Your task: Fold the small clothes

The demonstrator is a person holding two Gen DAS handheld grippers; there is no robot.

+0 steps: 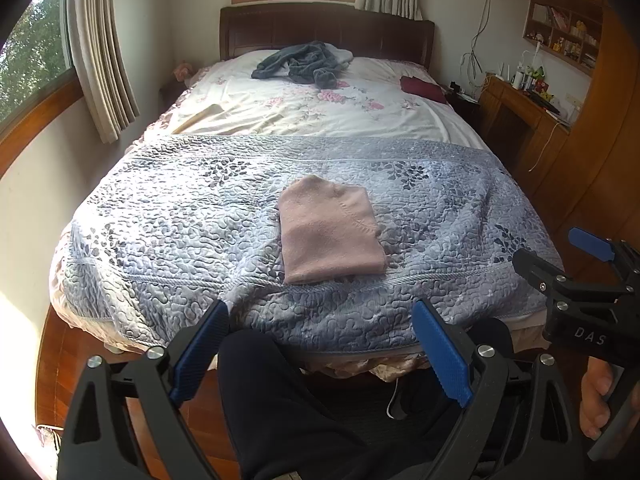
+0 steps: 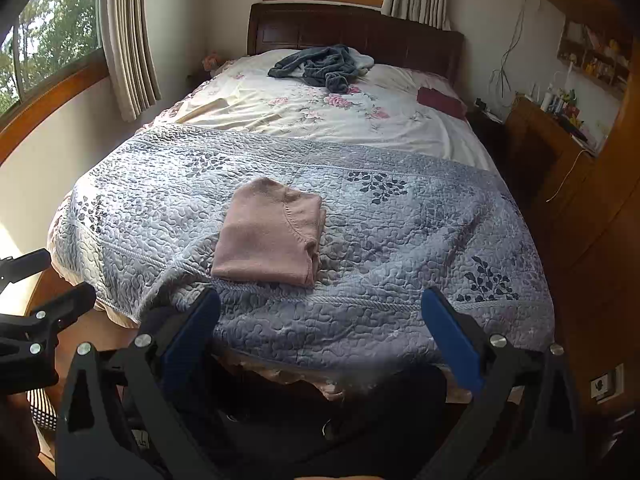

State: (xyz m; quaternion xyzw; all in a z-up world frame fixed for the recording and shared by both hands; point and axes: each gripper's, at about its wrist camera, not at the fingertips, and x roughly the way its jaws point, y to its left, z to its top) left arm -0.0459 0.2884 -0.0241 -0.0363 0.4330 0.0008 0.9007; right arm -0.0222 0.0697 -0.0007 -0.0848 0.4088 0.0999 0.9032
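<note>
On the bed (image 1: 200, 208), near its foot, a pink garment (image 1: 330, 230) lies folded into a neat rectangle on the grey quilt (image 2: 400, 240). Its edges are squared; a seam curves across the top layer. Neither tool touches it.

Left gripper (image 1: 320, 354): jaws spread wide, nothing between them, held off the foot of the bed above the person's dark-trousered legs (image 1: 280, 408). Right gripper (image 2: 320, 336): likewise spread wide and empty, also short of the bed edge. A hand (image 1: 598, 398) grips the right tool's handle at the left view's right margin.

Further up, a grey garment (image 2: 320, 65) lies crumpled by the headboard (image 2: 352, 36) on the floral sheet (image 2: 320, 116). A dark red cloth (image 2: 440, 102) sits at the bed's right edge.
</note>
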